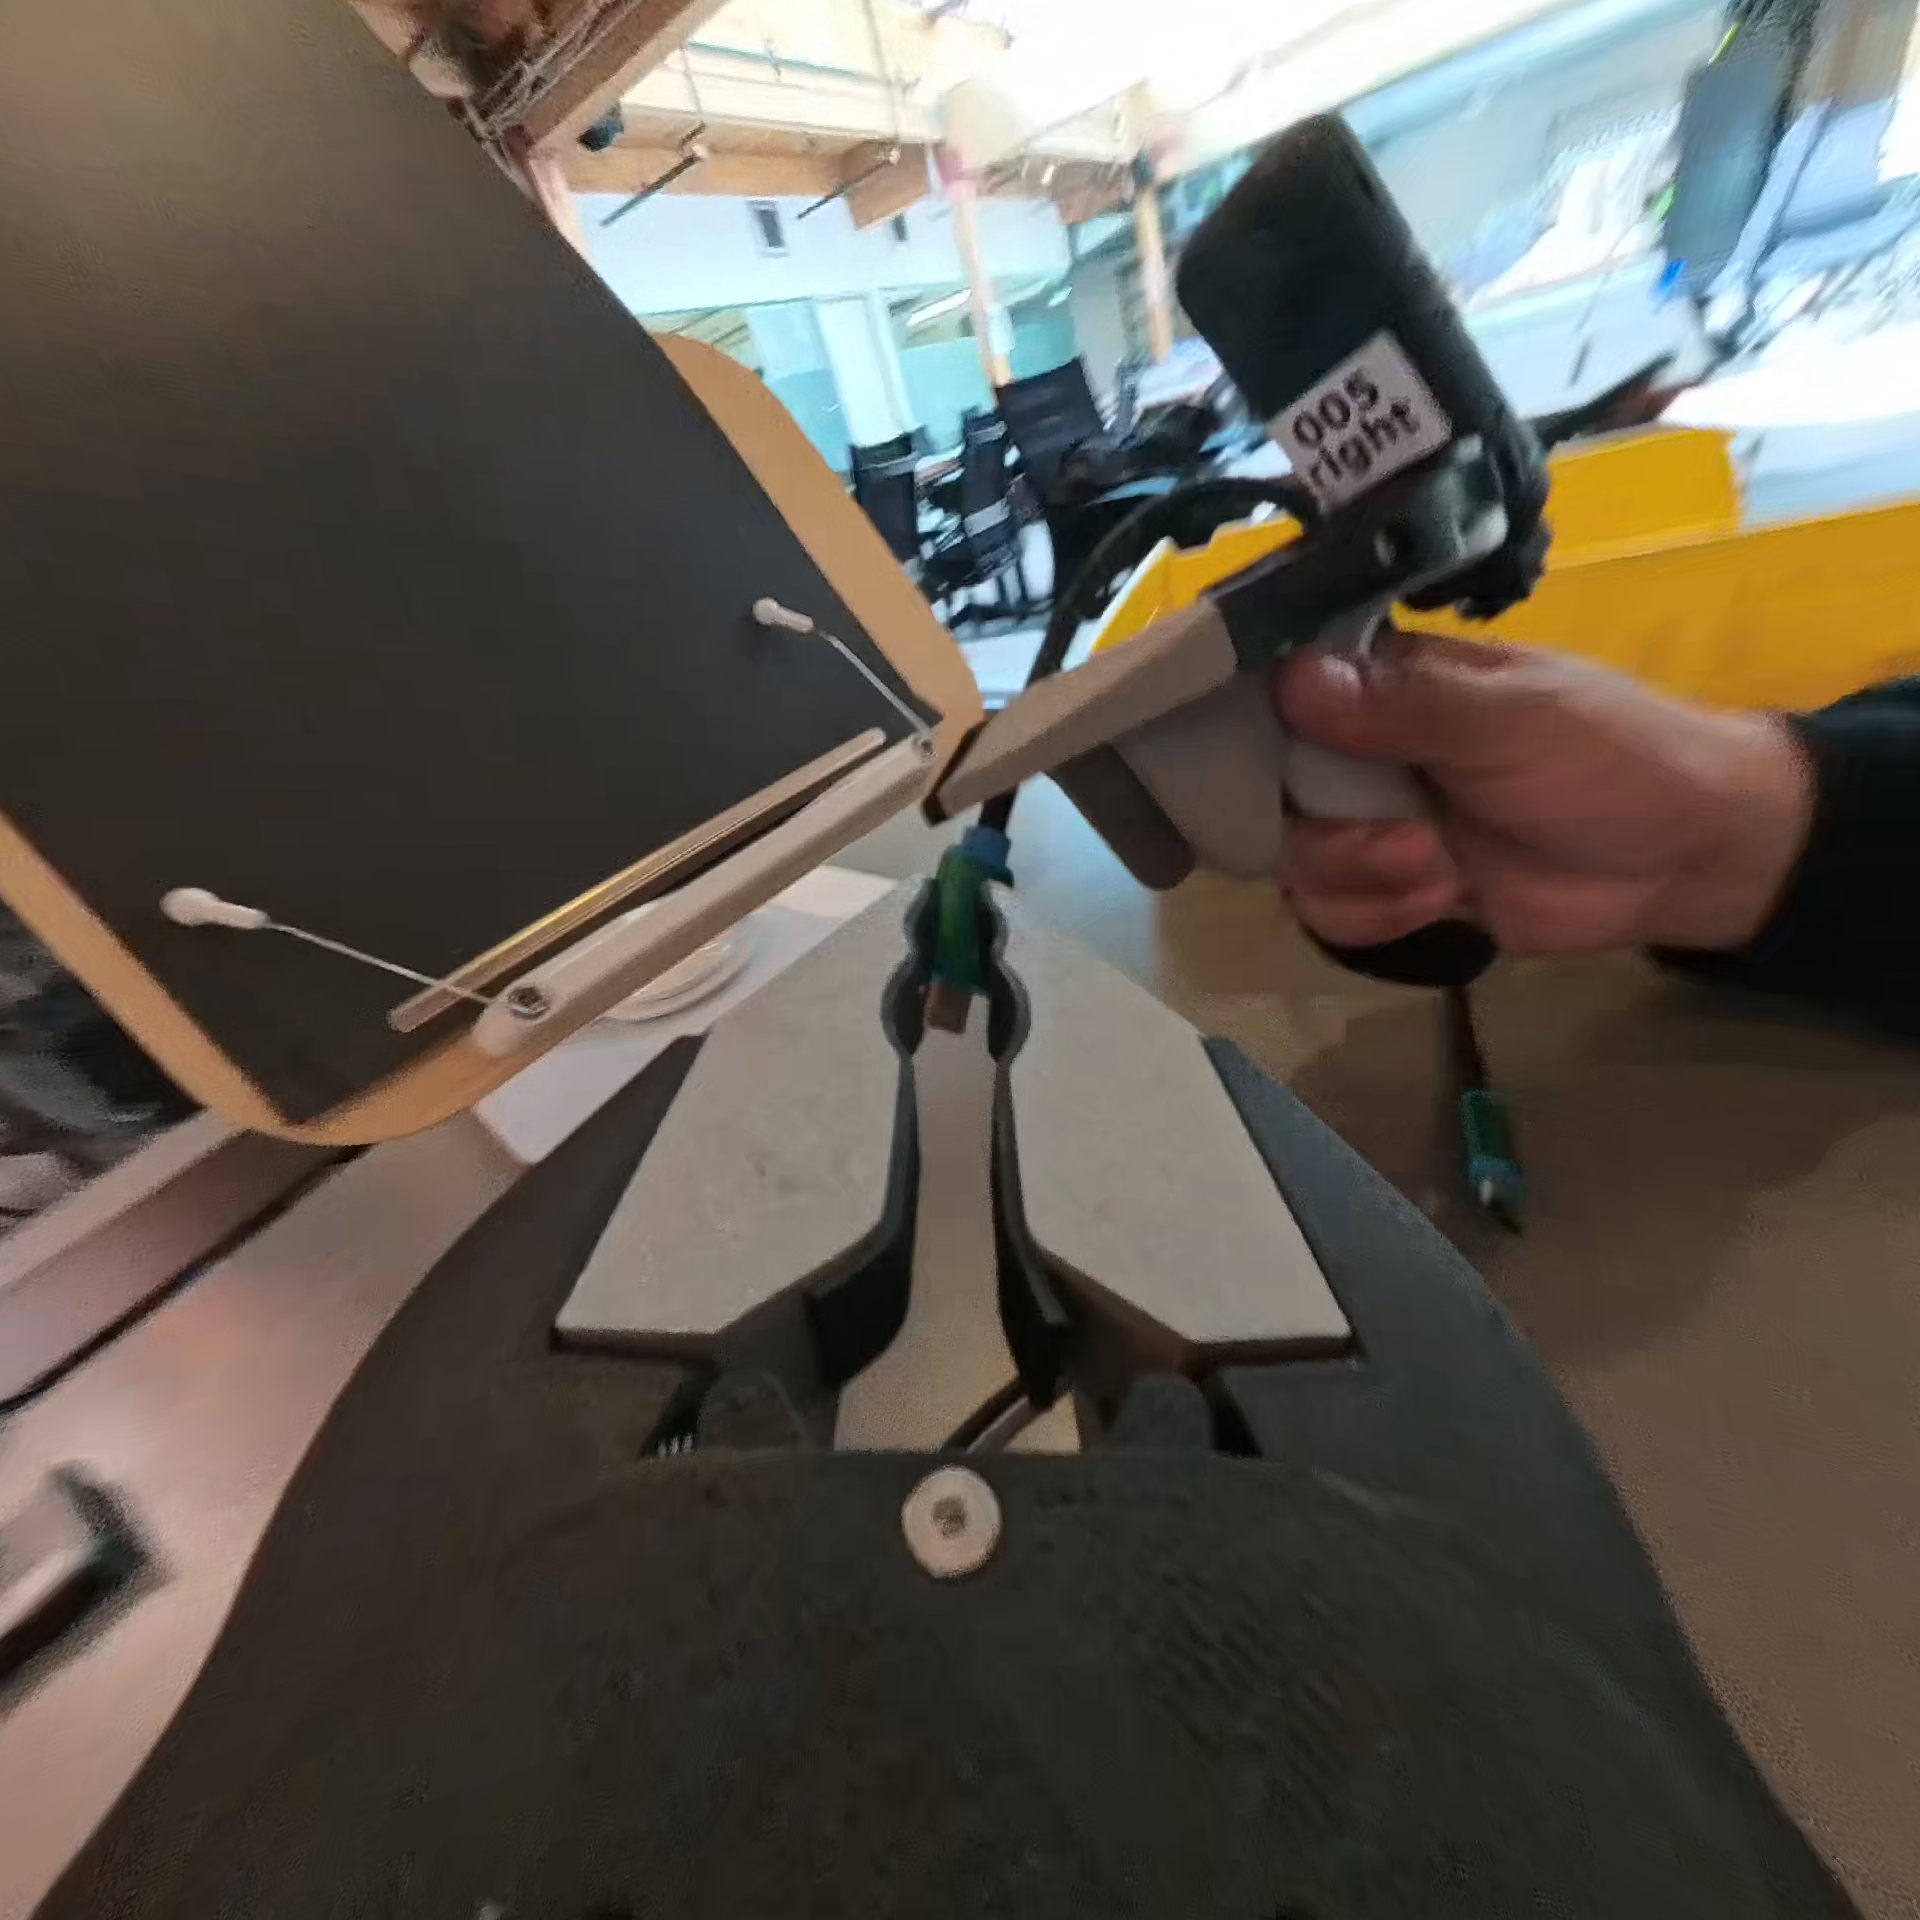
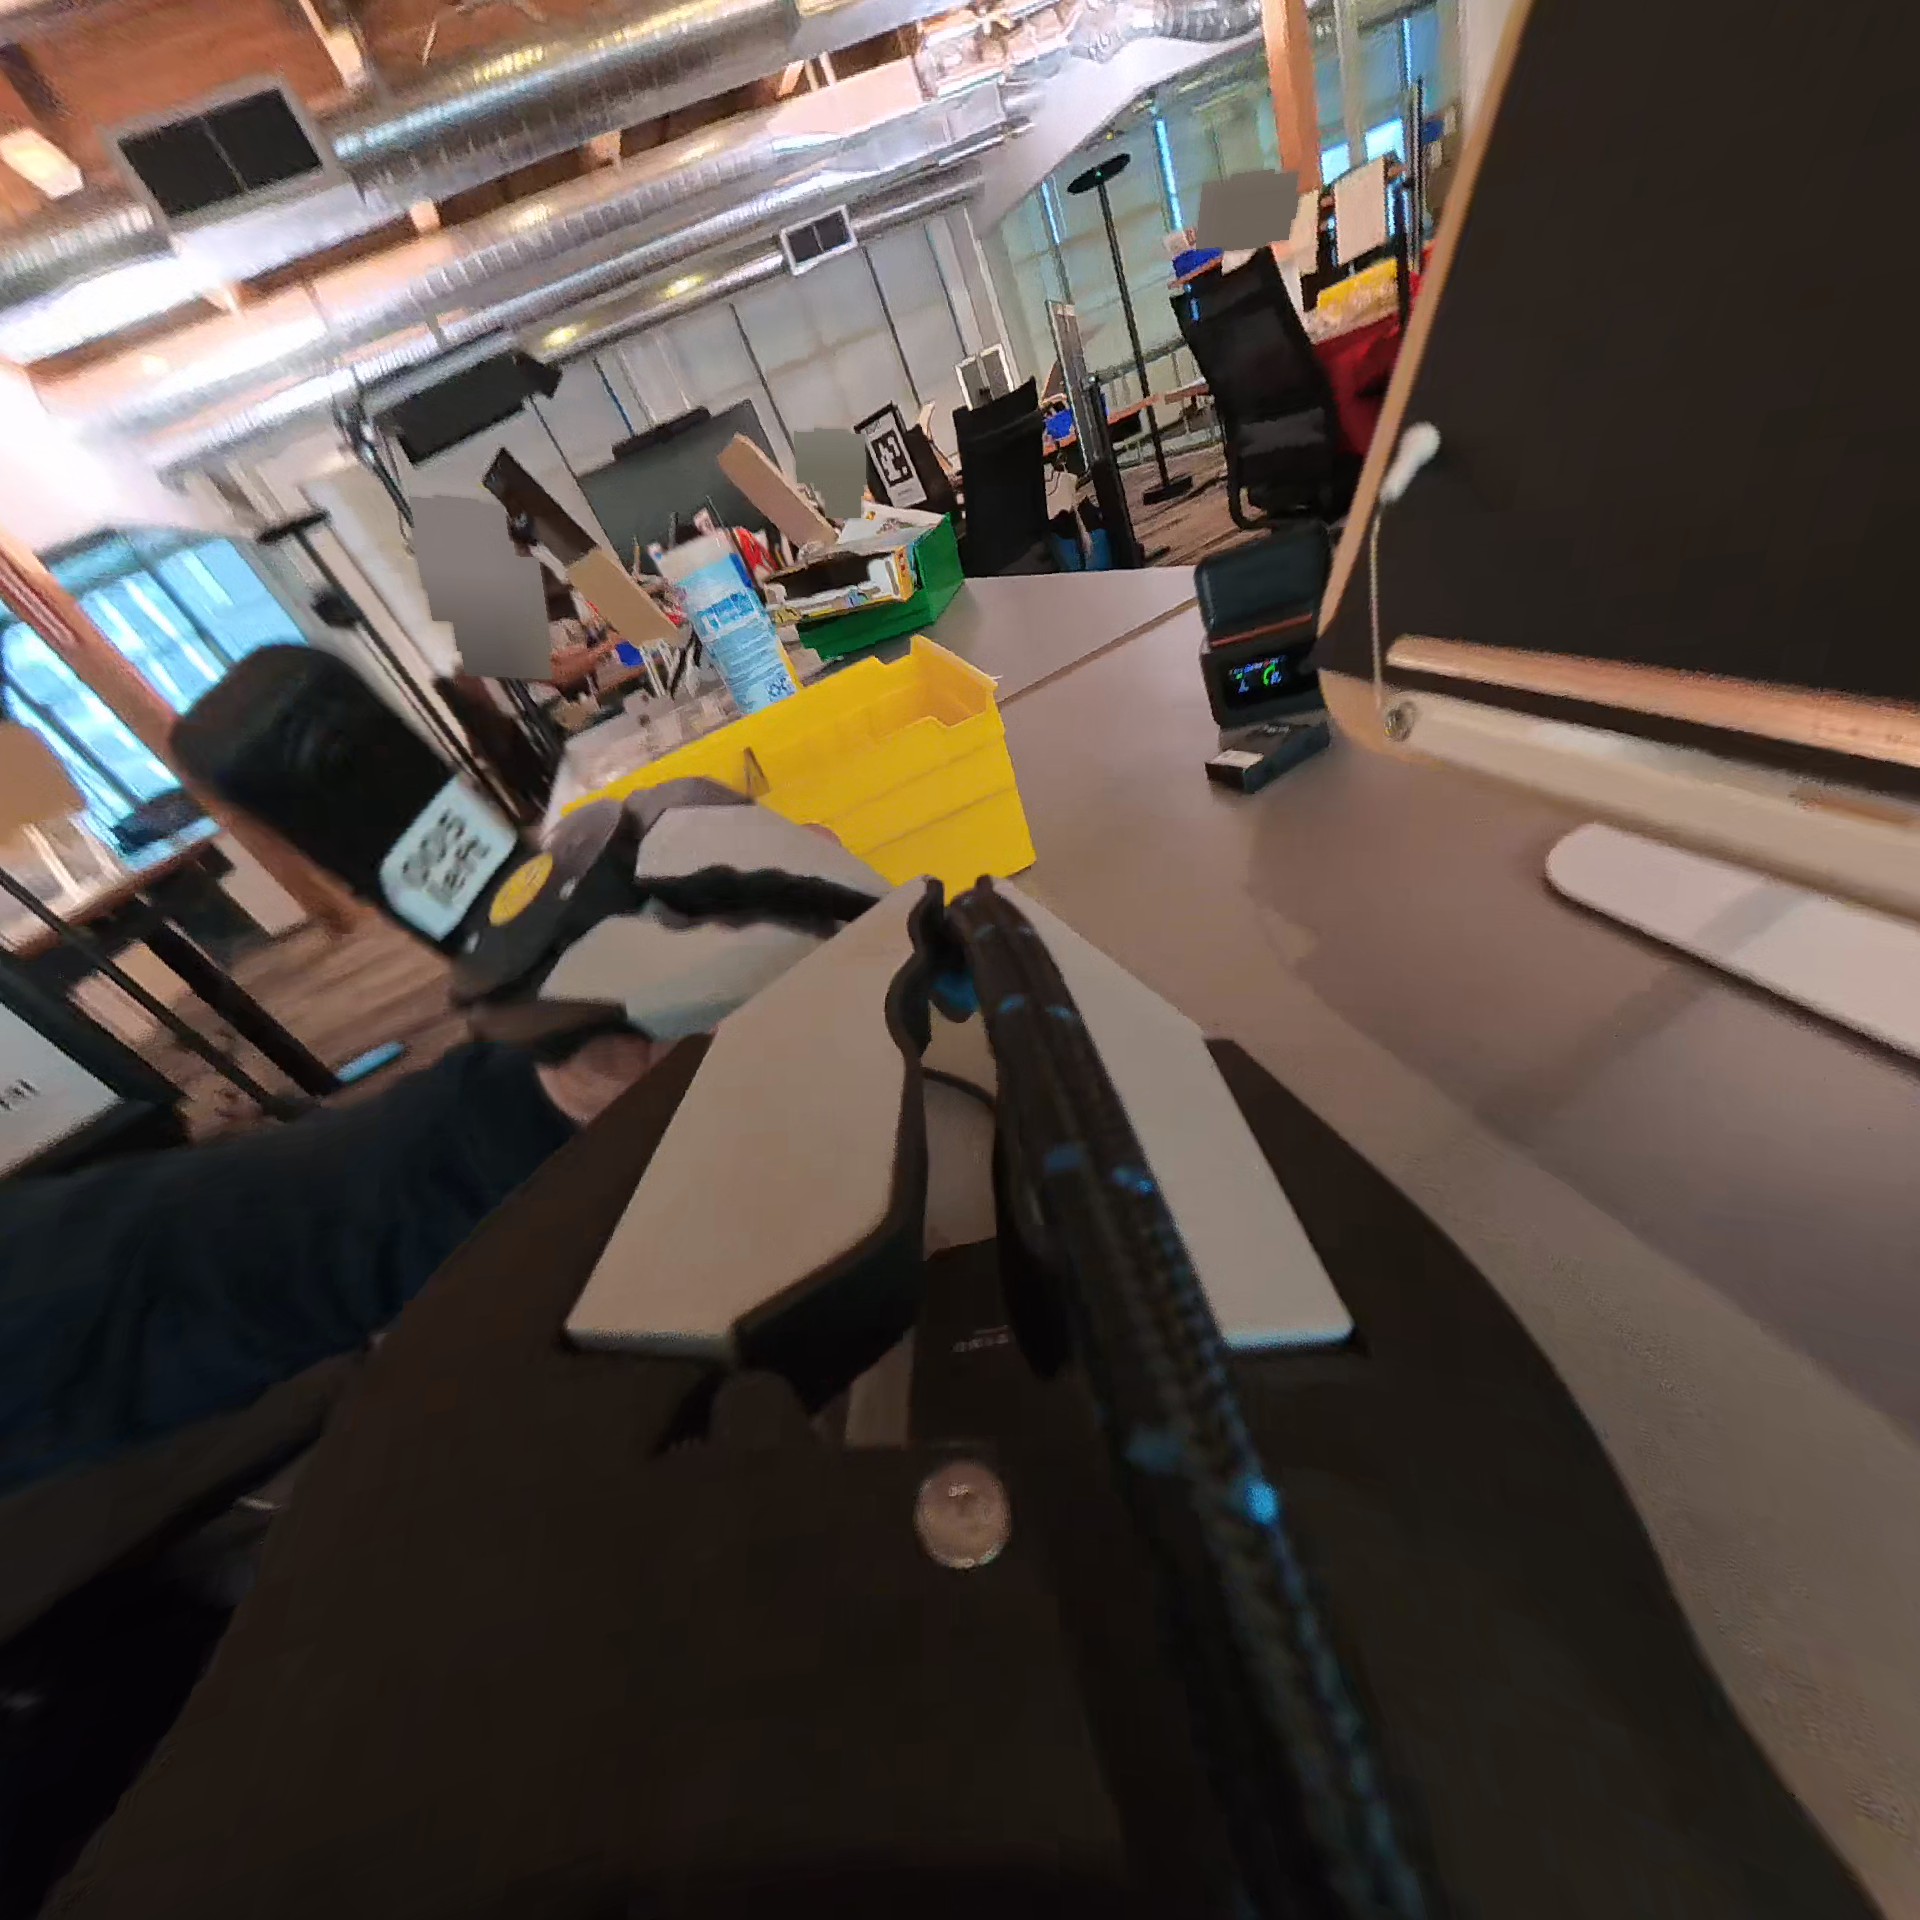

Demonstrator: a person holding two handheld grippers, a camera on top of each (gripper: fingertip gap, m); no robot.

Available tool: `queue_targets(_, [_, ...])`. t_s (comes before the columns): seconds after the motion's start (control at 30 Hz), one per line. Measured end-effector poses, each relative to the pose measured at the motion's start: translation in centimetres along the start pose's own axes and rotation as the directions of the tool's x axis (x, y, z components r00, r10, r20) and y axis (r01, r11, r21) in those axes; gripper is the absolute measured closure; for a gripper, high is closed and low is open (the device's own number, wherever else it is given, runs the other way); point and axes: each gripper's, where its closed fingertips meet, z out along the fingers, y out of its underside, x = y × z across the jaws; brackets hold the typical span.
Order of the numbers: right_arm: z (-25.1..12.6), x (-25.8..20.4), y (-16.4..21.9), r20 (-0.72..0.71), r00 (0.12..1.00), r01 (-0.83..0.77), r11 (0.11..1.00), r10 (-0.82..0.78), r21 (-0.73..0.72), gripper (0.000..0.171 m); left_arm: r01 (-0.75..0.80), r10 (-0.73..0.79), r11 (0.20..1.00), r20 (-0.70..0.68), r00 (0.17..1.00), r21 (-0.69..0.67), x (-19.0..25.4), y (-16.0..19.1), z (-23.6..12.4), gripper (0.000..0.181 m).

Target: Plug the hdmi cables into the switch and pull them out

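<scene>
Here: both hand-held grippers raised above the table (image 1: 1558, 1351), each closed on an HDMI cable.

Left hand-held gripper (image 1: 954, 1013) pinches a green-taped plug (image 1: 956, 935) at its fingertips, metal end pointing toward the camera. Right hand-held gripper (image 2: 951, 940) is clamped on a braided black cable (image 2: 1101, 1247) with blue flecks, which runs back over its body. A second green plug (image 1: 1488, 1148) lies on the table. Switch not identifiable. Yellow bins (image 2: 894, 748) behind; a dark board (image 1: 343, 582) to the left.

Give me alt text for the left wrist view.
The left gripper pinches a green HDMI plug between its fingers, above a tan table. A hand holds the right gripper just beyond, beside a tilted black board.
</scene>
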Motion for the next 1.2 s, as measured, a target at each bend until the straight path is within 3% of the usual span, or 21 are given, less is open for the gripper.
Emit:
queue_targets(0.1, [-0.3,0.6,0.4,0.007,0.992,-0.126,0.992,0.126,0.016,0.167,-0.199,0.213,0.973,0.122,0.969,-0.121,0.1,1.3,-0.7,0.158])
queue_targets(0.17, [-0.5,0.6,0.5,0.022,0.989,-0.148,0.989,0.148,0.020,0.167,-0.288,0.324,0.937,0.186,0.928,-0.196,-0.2,2.0,-1.1,0.155])
queue_targets(0.4, [-0.7,1.4,0.9,-0.066,0.998,-0.022,0.999,0.020,-0.038,0.168,-0.403,0.455,0.835,0.057,0.889,-0.375,1.0,6.9,-1.6,0.149])
queue_targets(0.5, [-0.5,2.0,1.9,-0.096,0.994,-0.062,0.995,0.055,-0.072,0.167,-0.459,0.522,0.783,0.043,0.852,-0.420,1.1,7.4,-2.0,0.144])
queue_targets(0.57, [-0.2,1.5,2.1,-0.068,0.991,-0.118,0.990,0.113,-0.080,0.167,-0.531,0.652,0.689,0.101,0.752,-0.493,-0.9,7.4,-2.4,0.139])
queue_targets(0.63, [-0.2,1.2,2.1,-0.059,0.982,-0.183,0.980,0.179,-0.079,0.167,-0.640,0.798,0.553,0.116,0.592,-0.534,-1.9,6.7,-2.1,0.134])
queue_targets(0.77, [-0.1,0.9,2.7,-0.043,0.938,-0.347,0.935,0.345,-0.076,0.167,-0.818,0.952,0.306,0.173,0.253,-0.487,-0.2,4.0,-0.9,0.145])
queue_targets(0.9, [0.2,0.6,3.3,0.066,0.822,-0.561,0.824,0.566,-0.084,0.166,-0.892,0.983,0.150,0.160,0.089,-0.427,1.9,3.5,-0.1,0.157])
queue_targets(0.93, [0.2,0.5,3.4,0.091,0.785,-0.607,0.790,0.613,-0.087,0.166,-0.894,0.986,0.135,0.150,0.077,-0.428,1.9,3.7,0.1,0.155])
queue_targets(1.0, [0.2,0.8,3.8,0.090,0.750,-0.649,0.755,0.655,-0.095,0.169,-0.897,0.987,0.110,0.153,0.048,-0.428,1.7,3.4,0.2,0.167])
queue_targets(1.07, [0.1,0.8,3.8,0.085,0.764,-0.632,0.769,0.639,-0.096,0.168,-0.887,0.979,0.190,0.146,0.140,-0.421,1.6,3.2,0.0,0.169])
queue_targets(1.13, [0.2,0.4,3.4,0.107,0.783,-0.606,0.791,0.612,-0.089,0.167,-0.877,0.970,0.234,0.164,0.180,-0.421,1.4,2.6,-0.3,0.169])
queue_targets(1.17, [0.2,0.2,3.2,0.114,0.795,-0.589,0.804,0.595,-0.086,0.164,-0.863,0.957,0.287,0.170,0.236,-0.416,1.3,2.3,-0.5,0.170])
queue_targets(1.2, [0.2,0.0,3.1,0.115,0.815,-0.561,0.824,0.567,-0.084,0.162,-0.822,0.912,0.410,0.175,0.370,-0.396,1.3,2.2,-0.6,0.170])
